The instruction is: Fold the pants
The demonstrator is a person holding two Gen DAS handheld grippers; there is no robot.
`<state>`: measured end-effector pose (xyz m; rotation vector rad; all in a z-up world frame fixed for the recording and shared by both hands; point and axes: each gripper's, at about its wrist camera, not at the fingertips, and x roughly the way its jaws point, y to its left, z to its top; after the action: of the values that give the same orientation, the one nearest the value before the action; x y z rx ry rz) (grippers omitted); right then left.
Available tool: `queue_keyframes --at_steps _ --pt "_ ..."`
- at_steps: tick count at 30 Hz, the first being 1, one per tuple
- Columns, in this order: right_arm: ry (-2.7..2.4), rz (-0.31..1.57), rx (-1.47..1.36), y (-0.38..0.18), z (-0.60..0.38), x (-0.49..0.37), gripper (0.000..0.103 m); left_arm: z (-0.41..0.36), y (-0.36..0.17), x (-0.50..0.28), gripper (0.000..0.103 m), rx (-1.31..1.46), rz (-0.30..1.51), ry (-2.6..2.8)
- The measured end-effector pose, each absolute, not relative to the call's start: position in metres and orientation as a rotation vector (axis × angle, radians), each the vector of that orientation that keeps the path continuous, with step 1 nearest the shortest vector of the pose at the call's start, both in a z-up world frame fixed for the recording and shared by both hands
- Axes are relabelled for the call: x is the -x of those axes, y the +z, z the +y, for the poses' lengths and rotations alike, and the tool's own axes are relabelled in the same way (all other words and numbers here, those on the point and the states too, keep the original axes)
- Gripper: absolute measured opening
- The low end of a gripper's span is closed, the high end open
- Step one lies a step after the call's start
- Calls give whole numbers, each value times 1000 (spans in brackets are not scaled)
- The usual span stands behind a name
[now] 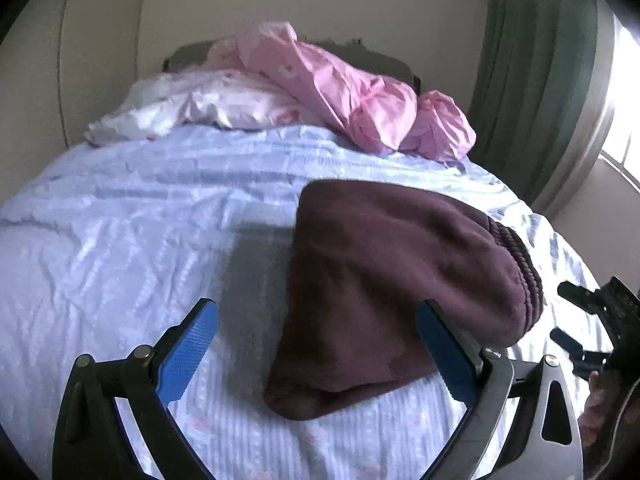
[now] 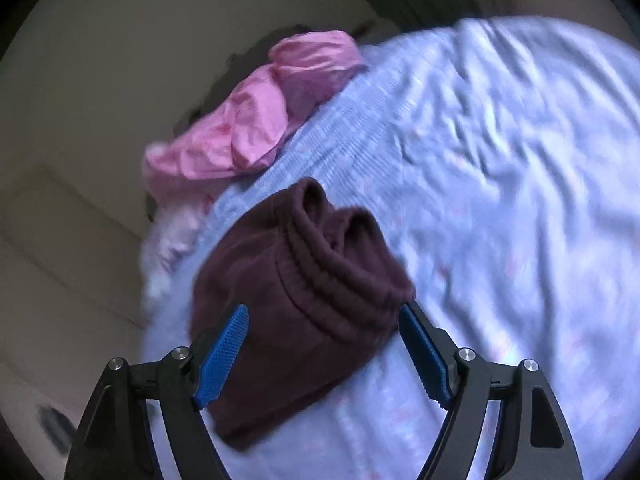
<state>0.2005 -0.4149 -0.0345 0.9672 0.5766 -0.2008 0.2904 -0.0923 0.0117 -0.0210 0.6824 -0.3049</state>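
Now the pants [image 1: 384, 280] lie folded in a dark lump on the bed [image 1: 120, 220], just ahead of the wide-open, empty jaws of the left gripper [image 1: 318, 346] and right gripper [image 2: 324, 350], so I would press the lump flat gently.

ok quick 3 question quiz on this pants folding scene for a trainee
1. True or false: the left gripper is clamped on the maroon pants.
2. Multiple choice: the pants lie on A) a wooden table B) a light blue bedspread C) the floor.
3. Fill in: the crumpled bedding near the headboard is ____ in colour.

Key: 1 false, both the left and the right gripper are open and hold nothing. 2 B. 3 pink.
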Motion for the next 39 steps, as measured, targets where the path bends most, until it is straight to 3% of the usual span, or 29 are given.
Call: queue_keyframes --at_steps 12,13,14,16,29,39 --pt "-140 460 -1335 -124 -396 -198 78 -93 2 -295 103 48 738 -322" --pt "-138 468 -1322 -127 -394 -201 80 -93 1 -296 103 49 742 -317" --pt "-136 471 -1310 -129 -394 -203 91 -92 0 -297 103 55 744 -314" --pt "-120 470 -1304 -137 -392 -207 103 -91 -2 -297 103 57 743 -311" --pt "-56 396 -1238 -146 -400 -241 103 -89 -8 -305 103 22 708 -276" --pt "-78 413 -1191 -133 -402 -258 103 -96 -1 -363 103 107 761 -453"
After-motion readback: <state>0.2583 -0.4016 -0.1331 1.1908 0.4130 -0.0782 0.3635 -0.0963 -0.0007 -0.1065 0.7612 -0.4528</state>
